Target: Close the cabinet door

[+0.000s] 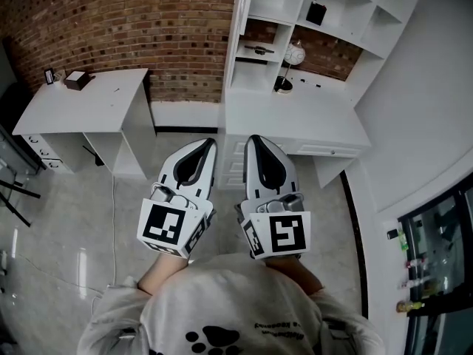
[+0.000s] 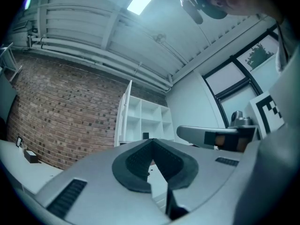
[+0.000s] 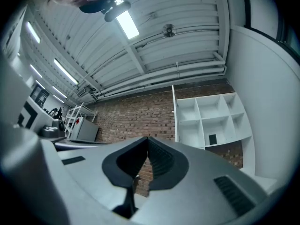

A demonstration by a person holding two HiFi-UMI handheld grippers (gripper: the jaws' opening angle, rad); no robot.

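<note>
A white shelf cabinet (image 1: 325, 13) stands over a white desk (image 1: 295, 120) against the brick wall. Its tall white door (image 1: 242, 21) stands swung out at the cabinet's left edge, seen edge-on; the same door (image 2: 123, 121) (image 3: 174, 116) shows in both gripper views. My left gripper (image 1: 209, 143) (image 2: 152, 140) and right gripper (image 1: 253, 139) (image 3: 147, 138) are side by side in front of my chest, both pointing toward the desk and well short of the door. Both are shut with nothing between the jaws.
A second white desk (image 1: 81, 102) with a small dark box (image 1: 76, 80) stands at the left. A round clock-like item (image 1: 295, 52) and a black item (image 1: 316, 12) sit in the shelves. A glass-fronted frame (image 1: 436, 272) runs along the right wall. Tiled floor lies below.
</note>
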